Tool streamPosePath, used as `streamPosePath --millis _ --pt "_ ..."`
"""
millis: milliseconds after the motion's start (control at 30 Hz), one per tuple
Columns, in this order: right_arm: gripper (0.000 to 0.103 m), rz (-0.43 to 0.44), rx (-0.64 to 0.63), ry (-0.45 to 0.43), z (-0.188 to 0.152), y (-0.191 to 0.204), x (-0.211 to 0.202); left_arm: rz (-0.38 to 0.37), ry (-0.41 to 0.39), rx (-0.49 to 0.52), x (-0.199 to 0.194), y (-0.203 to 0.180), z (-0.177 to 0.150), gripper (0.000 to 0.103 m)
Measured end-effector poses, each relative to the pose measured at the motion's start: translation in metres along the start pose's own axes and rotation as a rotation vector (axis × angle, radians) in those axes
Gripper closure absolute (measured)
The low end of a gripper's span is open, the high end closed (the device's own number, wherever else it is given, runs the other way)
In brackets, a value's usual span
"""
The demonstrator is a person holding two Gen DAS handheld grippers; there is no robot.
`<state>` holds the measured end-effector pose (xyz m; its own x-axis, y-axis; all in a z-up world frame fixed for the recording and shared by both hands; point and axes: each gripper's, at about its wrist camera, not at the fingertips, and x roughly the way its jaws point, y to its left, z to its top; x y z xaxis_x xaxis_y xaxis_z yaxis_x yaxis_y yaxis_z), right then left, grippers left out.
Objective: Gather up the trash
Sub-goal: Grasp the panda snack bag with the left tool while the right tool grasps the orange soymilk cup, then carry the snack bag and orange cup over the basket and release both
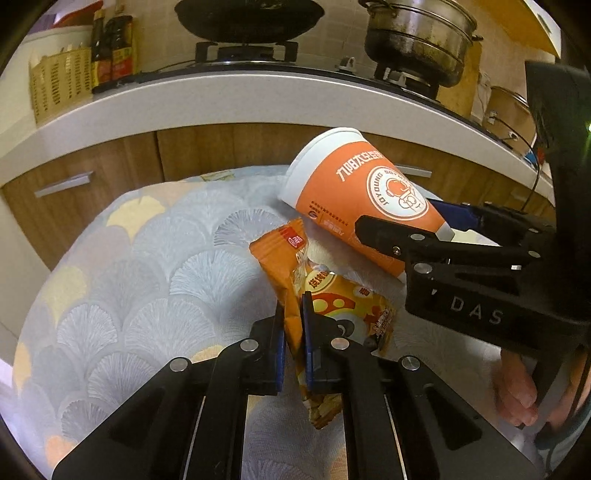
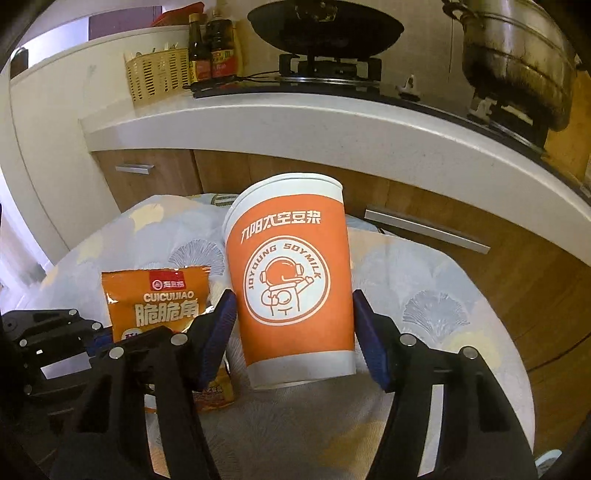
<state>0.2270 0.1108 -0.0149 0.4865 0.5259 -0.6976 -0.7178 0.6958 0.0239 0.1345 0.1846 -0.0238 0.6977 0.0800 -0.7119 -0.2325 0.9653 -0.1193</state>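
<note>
My left gripper [image 1: 292,325] is shut on an orange snack bag [image 1: 325,295], pinching its edge between the blue pads above a round table with a fan-pattern cloth [image 1: 147,288]. The bag also shows in the right wrist view [image 2: 155,295], with the left gripper [image 2: 55,332] beside it. My right gripper [image 2: 293,325] is shut on an orange and white paper soy-milk cup [image 2: 291,280], its pads against both sides. In the left wrist view the cup [image 1: 354,188] is tilted, held by the right gripper [image 1: 424,240]. White paper [image 1: 354,266] lies under the cup.
A white kitchen counter [image 1: 221,99] runs behind the table, with wooden cabinet doors [image 1: 92,173] below it. On it are a black wok [image 2: 325,26], a steel pot [image 2: 517,59], sauce bottles [image 2: 210,48] and a yellow basket [image 2: 159,74]. A bare foot [image 1: 517,387] is at lower right.
</note>
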Motion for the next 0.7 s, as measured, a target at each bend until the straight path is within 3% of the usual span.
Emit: streamPosePath --millis 200,333,700 --pt "0.044 -0.026 0.047 -0.027 -0.016 -0.007 -0.035 -0.051 -0.06 0.016 -0.012 -0.001 -0.001 0.098" --pt "0.044 -0.062 0.078 -0.062 -0.03 -0.019 -0.077 -0.136 -0.057 -0.014 -0.025 -0.006 -0.006 0.098" --pt "0.044 -0.204 0.204 -0.15 -0.093 -0.062 -0.189 -0.289 -0.094 0.082 -0.068 -0.093 -0.019 0.098"
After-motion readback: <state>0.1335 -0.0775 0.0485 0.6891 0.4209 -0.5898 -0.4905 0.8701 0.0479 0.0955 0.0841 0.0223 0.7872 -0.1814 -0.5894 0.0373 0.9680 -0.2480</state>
